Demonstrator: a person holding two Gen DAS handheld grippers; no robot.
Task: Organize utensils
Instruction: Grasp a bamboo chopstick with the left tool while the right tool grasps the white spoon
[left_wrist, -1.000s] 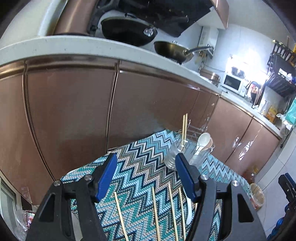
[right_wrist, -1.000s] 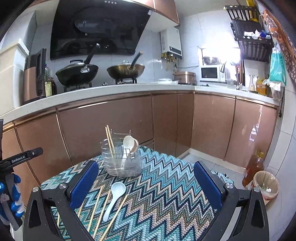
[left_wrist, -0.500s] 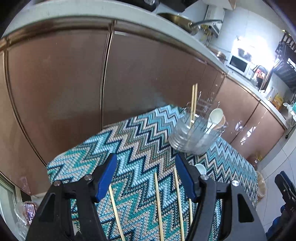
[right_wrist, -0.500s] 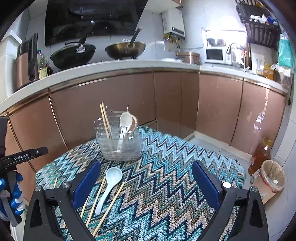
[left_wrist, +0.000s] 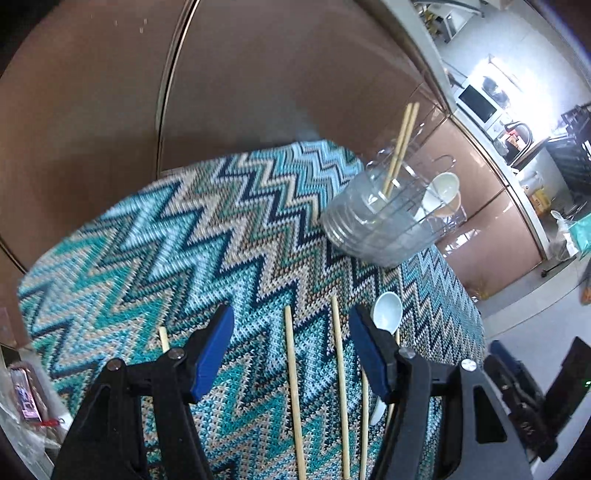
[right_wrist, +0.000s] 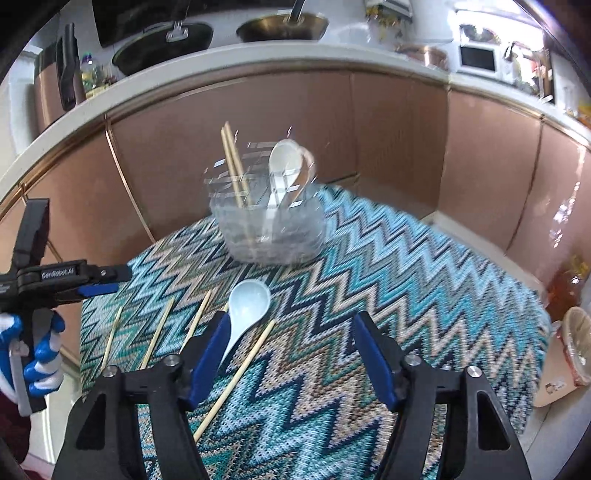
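A clear utensil holder (left_wrist: 384, 225) (right_wrist: 267, 225) stands at the far side of a zigzag-cloth table and holds two chopsticks (left_wrist: 400, 147) and two spoons (right_wrist: 282, 166). Several loose wooden chopsticks (left_wrist: 293, 391) (right_wrist: 159, 332) and a white spoon (left_wrist: 387, 314) (right_wrist: 248, 301) lie on the cloth. My left gripper (left_wrist: 291, 350) is open and empty, hovering over two chopsticks. My right gripper (right_wrist: 288, 354) is open and empty, its left finger over the spoon's handle, one chopstick (right_wrist: 236, 376) between the fingers.
The table cloth (right_wrist: 406, 280) is ringed by brown cabinet fronts (left_wrist: 258, 74) close behind the holder. The left gripper's body and gloved hand (right_wrist: 40, 332) show at the left of the right wrist view. A bin (right_wrist: 576, 343) stands on the floor right.
Both grippers have tilted down and come closer to the table. The loose chopsticks and spoon now sit between or beside the fingers. Nothing was picked up.
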